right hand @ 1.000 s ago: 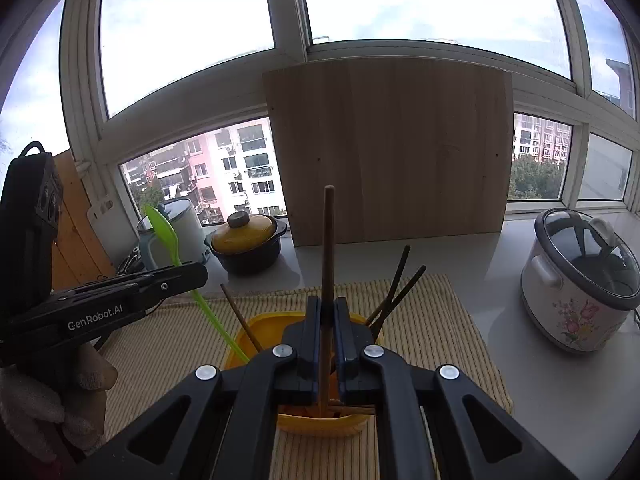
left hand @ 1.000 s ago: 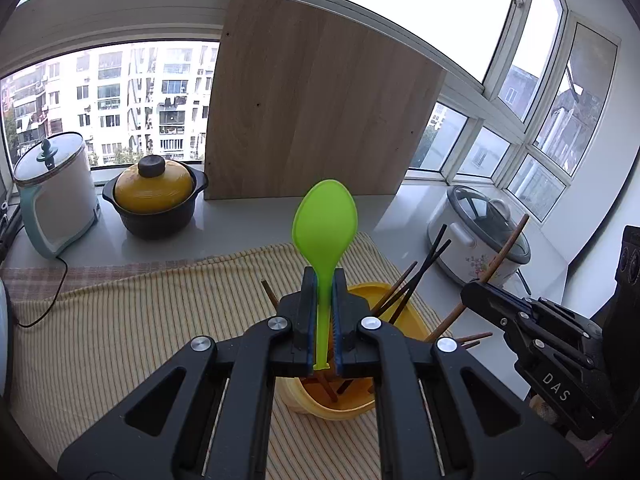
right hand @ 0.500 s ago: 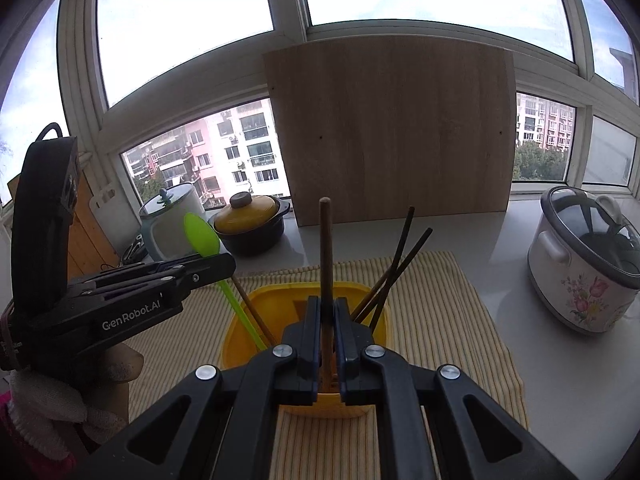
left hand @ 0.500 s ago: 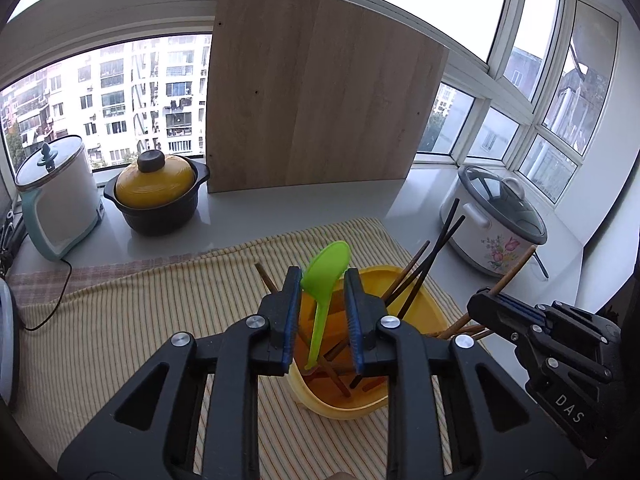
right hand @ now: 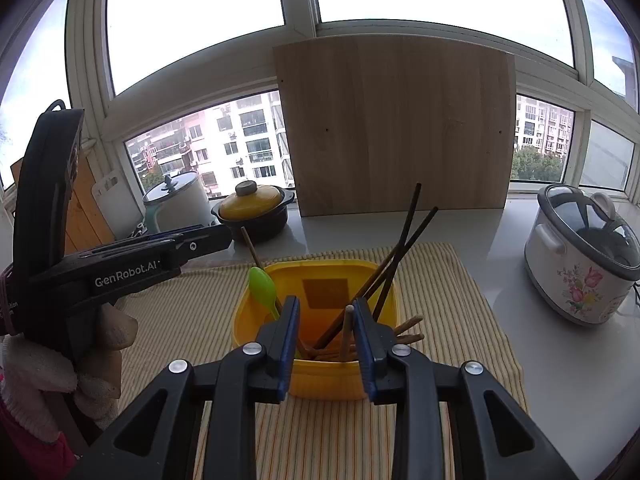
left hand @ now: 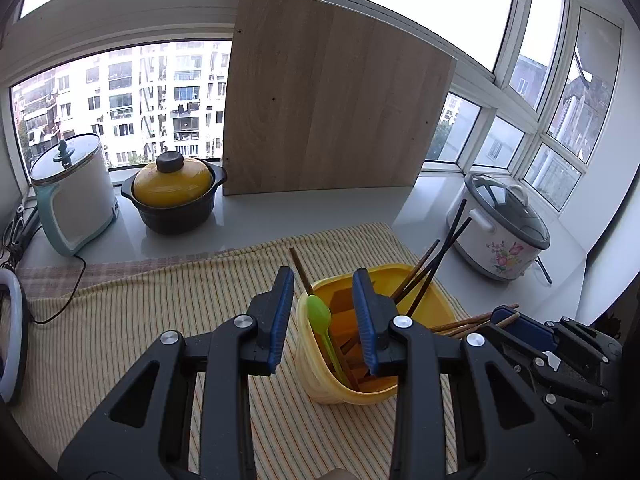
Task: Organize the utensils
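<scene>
Left wrist view: left gripper (left hand: 325,316) opening, pads clear of green spoon (left hand: 320,314), which leans inside yellow container (left hand: 432,300) on striped cloth (left hand: 140,320).

Right wrist view: right gripper (right hand: 325,332) opening, wooden stick (right hand: 346,332) loose between jaws, standing in container among dark chopsticks (right hand: 404,248).

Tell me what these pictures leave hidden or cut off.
- Bottom of the yellow container: right wrist view, the right tongs cover it.
- Lower ends of the chopsticks and green spoon: left wrist view, sunk inside the container.
- Light blue round object: left wrist view, cut off by the left edge.
</scene>
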`<state>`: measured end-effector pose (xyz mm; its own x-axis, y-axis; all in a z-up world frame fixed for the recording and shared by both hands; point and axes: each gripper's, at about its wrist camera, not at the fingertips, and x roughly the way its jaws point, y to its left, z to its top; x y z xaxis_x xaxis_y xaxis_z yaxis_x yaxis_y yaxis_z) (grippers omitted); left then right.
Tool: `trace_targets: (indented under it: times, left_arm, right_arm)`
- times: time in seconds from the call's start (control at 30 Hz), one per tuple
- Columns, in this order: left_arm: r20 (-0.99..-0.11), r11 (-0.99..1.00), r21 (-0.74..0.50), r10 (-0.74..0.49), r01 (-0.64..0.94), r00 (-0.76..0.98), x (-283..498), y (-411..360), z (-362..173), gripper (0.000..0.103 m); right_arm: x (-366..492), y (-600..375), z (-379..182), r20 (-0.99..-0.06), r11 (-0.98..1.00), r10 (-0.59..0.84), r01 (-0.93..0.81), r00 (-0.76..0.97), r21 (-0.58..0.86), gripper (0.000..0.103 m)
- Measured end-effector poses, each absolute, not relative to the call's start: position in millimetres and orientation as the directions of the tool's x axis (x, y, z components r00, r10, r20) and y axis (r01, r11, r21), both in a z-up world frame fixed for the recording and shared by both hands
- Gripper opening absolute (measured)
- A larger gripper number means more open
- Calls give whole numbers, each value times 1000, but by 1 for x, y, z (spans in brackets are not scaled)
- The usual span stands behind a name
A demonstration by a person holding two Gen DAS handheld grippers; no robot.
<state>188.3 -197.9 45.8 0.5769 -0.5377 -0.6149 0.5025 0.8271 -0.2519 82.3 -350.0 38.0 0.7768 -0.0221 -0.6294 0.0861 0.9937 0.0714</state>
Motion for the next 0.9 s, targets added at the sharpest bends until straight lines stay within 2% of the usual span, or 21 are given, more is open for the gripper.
trace_targets:
  times: [0.2,0.33,0.47,0.53,0.6,0.67,0.8,0.87,0.9]
  left_arm:
    - [-597,829,-234,-535,508,598,175,-183,50,30]
    - [-586,835,-218,-527,506,616,161,-168,48,37]
    - [-580,845,-183,-506,503,639,144,-152,45,38]
    - [-577,853,-169,-492,494,652,135,-144,43,38]
    - [-575,864,-151,-472,480,668,125,-135,40,46]
    - [-567,875,-129,-451,466,689,115,-126,39,64]
    - [-552,889,-105,-426,447,717,91,-109,36,77]
    - [-551,890,-102,-423,444,720,80,-103,33,85]
    - [-547,894,-100,-416,437,727,74,-99,32,86]
  right_arm:
    - [71,-339,45,-611,995,-54,92,790,31,31]
    - [63,-330,50,-592,996,-69,94,803,11,42]
    - [53,-318,54,-571,995,-89,95,816,-19,44]
    - [49,-314,55,-562,995,-95,95,822,-29,53]
    - [44,-310,56,-551,995,-102,96,828,-39,59]
    - [40,-307,56,-545,994,-106,99,831,-42,60]
    - [31,-304,52,-537,992,-127,123,834,-43,76]
    - [25,-303,48,-535,989,-146,141,832,-51,79]
    - [23,-303,46,-536,988,-152,147,830,-52,82]
